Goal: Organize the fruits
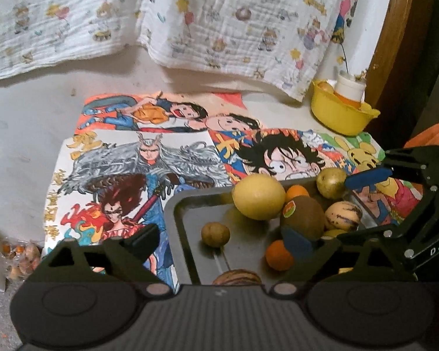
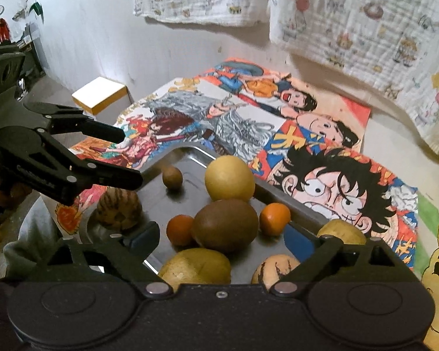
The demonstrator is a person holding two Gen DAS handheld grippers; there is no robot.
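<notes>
Right wrist view: both tongs, left and right, spread empty above the tray's rim.

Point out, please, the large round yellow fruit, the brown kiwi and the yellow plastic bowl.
Large round yellow fruit (image 1: 259,196), left wrist view, middle of skin.
Brown kiwi (image 2: 225,225), right wrist view, centre.
Yellow plastic bowl (image 1: 341,117), left wrist view, outer wall.

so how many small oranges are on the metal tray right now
2. One orange sits left of the brown kiwi, the other orange right of it, by the tray rim. More may be hidden.
</notes>
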